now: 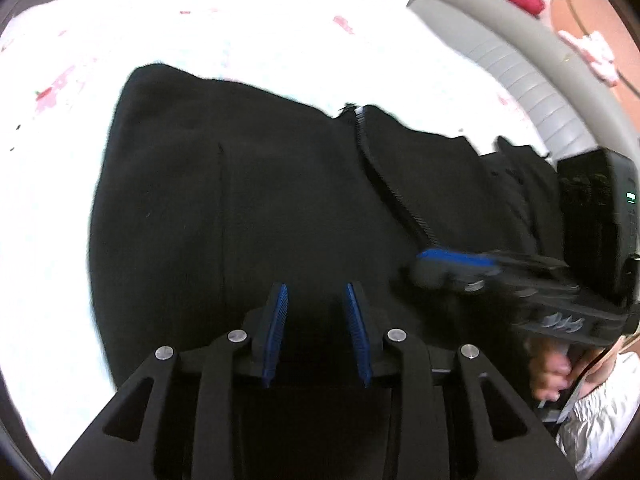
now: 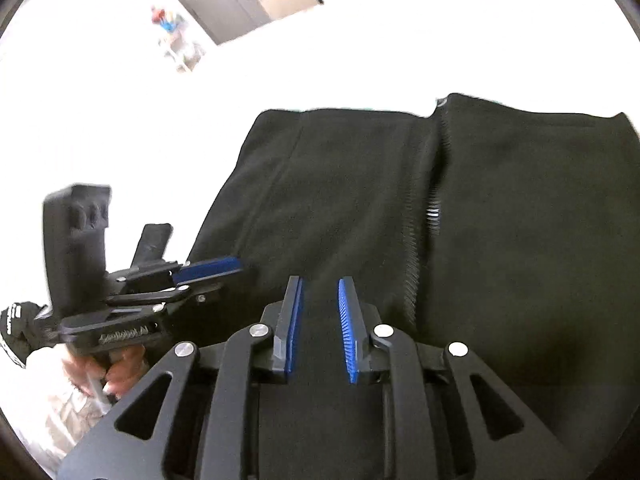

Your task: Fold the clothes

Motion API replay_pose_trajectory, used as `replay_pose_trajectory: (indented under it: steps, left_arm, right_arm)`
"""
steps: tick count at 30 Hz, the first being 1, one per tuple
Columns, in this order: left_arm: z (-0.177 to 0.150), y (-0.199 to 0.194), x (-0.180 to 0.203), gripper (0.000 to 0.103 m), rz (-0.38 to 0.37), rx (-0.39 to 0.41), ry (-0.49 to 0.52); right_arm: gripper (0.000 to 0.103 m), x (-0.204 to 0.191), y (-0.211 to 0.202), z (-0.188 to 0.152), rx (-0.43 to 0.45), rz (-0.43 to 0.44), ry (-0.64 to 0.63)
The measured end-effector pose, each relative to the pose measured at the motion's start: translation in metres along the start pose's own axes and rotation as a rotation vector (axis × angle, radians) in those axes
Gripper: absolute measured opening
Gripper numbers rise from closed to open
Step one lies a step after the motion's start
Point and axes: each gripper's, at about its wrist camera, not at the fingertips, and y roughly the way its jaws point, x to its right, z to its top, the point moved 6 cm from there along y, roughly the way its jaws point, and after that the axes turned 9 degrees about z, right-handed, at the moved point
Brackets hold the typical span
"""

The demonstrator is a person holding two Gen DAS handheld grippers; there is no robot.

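The black garment (image 1: pixel 248 200) lies spread flat on a white bedspread with faint pink flowers (image 1: pixel 240 36), and the zipper (image 1: pixel 390 184) running down it serves as the landmark here. Judging by its compact, roughly rectangular outline with tidy straight edges on both sides of the zipper, at least one fold looks done; whether another fold or only a smoothing is left I cannot say from these views (no sleeves or hood are visible, so they may be tucked under). The left gripper (image 1: pixel 316 322) hangs over the near part of the cloth, to the left of the zipper, tilted steeply downward, its blue pads (image 1: pixel 276 332) standing a modest gap apart with only dark cloth seen between and beneath them; they do not appear to pinch anything. The right gripper (image 2: pixel 320 324) hovers likewise over the near edge, just left of the zipper's lower end in its own view, jaws narrowly parted and empty as far as I can tell. Each tool appears side-on in the other's camera, and a hand (image 2: pixel 116 376) wraps the left handle below.
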Motion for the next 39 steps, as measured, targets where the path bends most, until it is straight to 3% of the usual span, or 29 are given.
replay_pose_trajectory:
  steps: [2,3,4,6,9,11,13,14,17,18,19,20,22,24,27,31,32,35,39]
  left_arm:
    - [0.000,0.016,-0.011,0.027,0.017,-0.044,-0.029]
    - [-0.002,0.015,-0.019,0.022,-0.004,-0.057,-0.059]
    - [-0.003,0.014,-0.027,0.022,-0.025,-0.072,-0.088]
    - [-0.002,0.013,-0.034,0.022,-0.063,-0.110,-0.129]
    - [0.021,0.015,-0.024,0.025,-0.093,-0.125,-0.135]
    - [0.047,0.014,-0.017,0.029,-0.073,-0.059,-0.096]
    - [0.072,0.014,-0.011,0.032,-0.049,0.003,-0.057]
    - [0.079,0.024,-0.017,0.032,-0.010,-0.010,-0.048]
    - [0.087,0.048,-0.047,0.029,0.119,-0.072,-0.062]
    - [0.086,0.045,-0.058,0.024,0.104,-0.076,-0.105]
    - [0.086,0.034,-0.062,0.025,0.069,-0.051,-0.143]
    - [0.085,0.023,-0.065,0.027,0.036,-0.027,-0.176]
    - [0.074,-0.002,-0.051,0.037,0.008,0.005,-0.146]
    - [0.062,-0.027,-0.036,0.037,-0.018,0.035,-0.115]
    - [0.014,-0.057,-0.010,0.038,-0.042,0.026,-0.050]
    - [-0.086,-0.096,0.013,0.038,-0.132,-0.033,-0.020]
    - [-0.112,-0.099,0.027,0.038,-0.162,-0.052,-0.008]
    - [-0.139,-0.084,0.069,0.038,-0.231,-0.101,-0.022]
    - [-0.207,-0.077,0.099,0.038,-0.175,-0.189,0.013]
  right_arm:
    - [0.013,0.035,0.024,-0.002,-0.072,-0.094,0.051]
    - [0.002,0.059,0.025,-0.006,-0.087,-0.129,0.104]
    - [0.000,0.071,0.014,-0.009,-0.060,-0.096,0.154]
    - [0.000,0.088,-0.009,-0.011,0.002,-0.074,0.213]
    - [0.013,0.087,-0.036,0.005,0.106,-0.118,0.232]
    - [0.016,0.071,-0.038,0.021,0.136,-0.029,0.200]
    - [0.016,0.059,-0.015,0.036,0.101,-0.013,0.141]
    - [0.016,0.055,-0.004,0.043,0.083,-0.011,0.117]
    - [0.010,0.098,0.017,0.047,0.012,-0.150,0.173]
    - [0.000,0.113,0.008,0.045,0.032,-0.139,0.219]
    - [0.000,0.126,-0.001,0.044,0.054,-0.131,0.260]
    - [0.002,0.126,-0.017,0.044,0.092,-0.141,0.253]
    - [0.019,0.124,-0.050,0.044,0.164,-0.158,0.240]
    - [0.020,0.105,-0.073,0.036,0.165,-0.119,0.214]
    - [0.022,0.059,-0.107,0.004,0.152,-0.065,0.130]
    - [0.025,-0.005,-0.131,-0.096,0.039,-0.014,0.034]
    - [0.026,-0.015,-0.131,-0.120,0.018,-0.011,0.042]
    - [0.026,-0.043,-0.136,-0.190,-0.025,-0.015,0.091]
    - [0.028,-0.048,-0.155,-0.283,-0.023,-0.025,0.244]
